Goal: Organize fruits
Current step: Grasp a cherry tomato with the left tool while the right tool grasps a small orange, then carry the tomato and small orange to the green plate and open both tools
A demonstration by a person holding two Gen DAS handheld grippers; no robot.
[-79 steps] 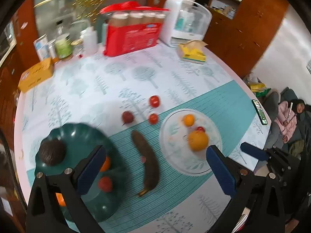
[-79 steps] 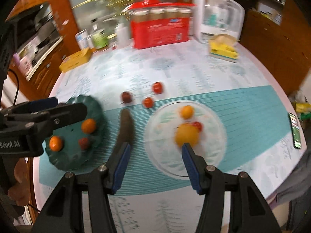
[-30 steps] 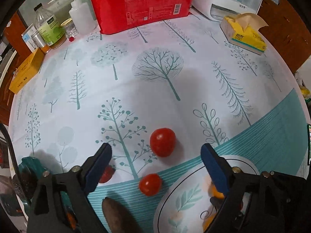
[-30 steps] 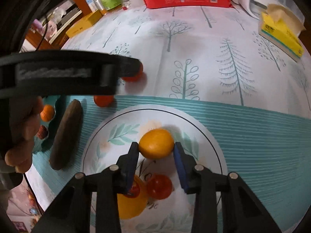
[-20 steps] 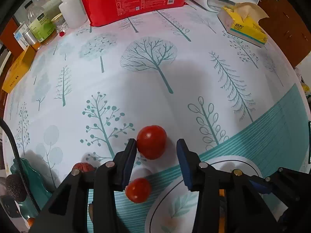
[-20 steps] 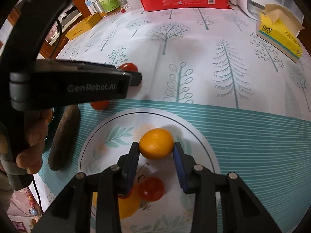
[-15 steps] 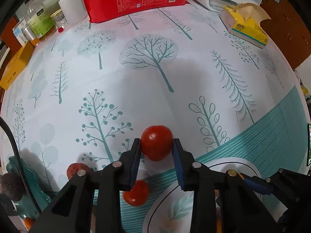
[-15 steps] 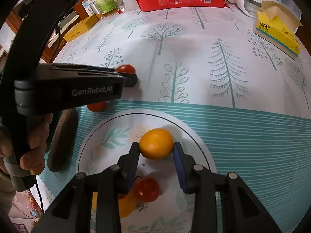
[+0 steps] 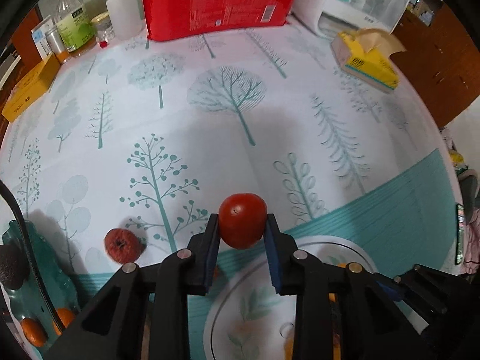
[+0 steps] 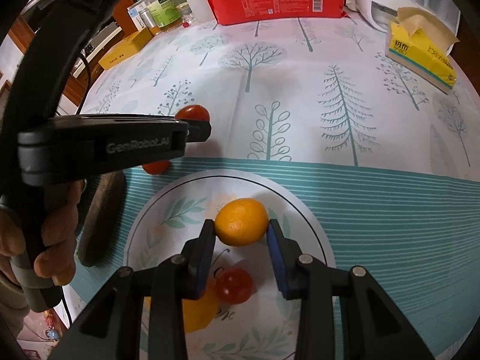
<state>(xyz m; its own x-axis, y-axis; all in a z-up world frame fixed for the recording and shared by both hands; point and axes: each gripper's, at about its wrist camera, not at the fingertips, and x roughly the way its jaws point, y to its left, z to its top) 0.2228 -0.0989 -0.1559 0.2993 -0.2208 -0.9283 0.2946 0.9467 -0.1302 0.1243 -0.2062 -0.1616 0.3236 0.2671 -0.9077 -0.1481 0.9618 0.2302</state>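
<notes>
Left wrist view: the left gripper (image 9: 242, 231) is clamped on a red tomato (image 9: 242, 224), both blue pads pressed against its sides, above the tree-printed tablecloth (image 9: 210, 114). To the left, near the gripper, a dark wrinkled red fruit (image 9: 122, 245) lies on the cloth. At the far left edge a green dish (image 9: 45, 258) carries a dark avocado (image 9: 10, 265) and small oranges (image 9: 33, 331). The white leaf-patterned plate (image 9: 249, 309) shows below the fingers. Far back stand a red package (image 9: 216, 0), bottles and a yellow tissue box (image 9: 367, 63)

Right wrist view: the right gripper (image 10: 241, 232) grips a small orange (image 10: 241, 221) between its pads, over the white plate (image 10: 168, 207). A red tomato on the plate (image 10: 234, 285) and a larger orange fruit (image 10: 196, 312) sit nearer, partly under the fingers. On the left a hand (image 10: 45, 240) holds the left gripper (image 10: 198, 127), whose tip hides part of the tomato it holds (image 10: 193, 111). Another small tomato (image 10: 156, 166) and a dark elongated fruit (image 10: 99, 216) lie on the teal stripe beside the plate
</notes>
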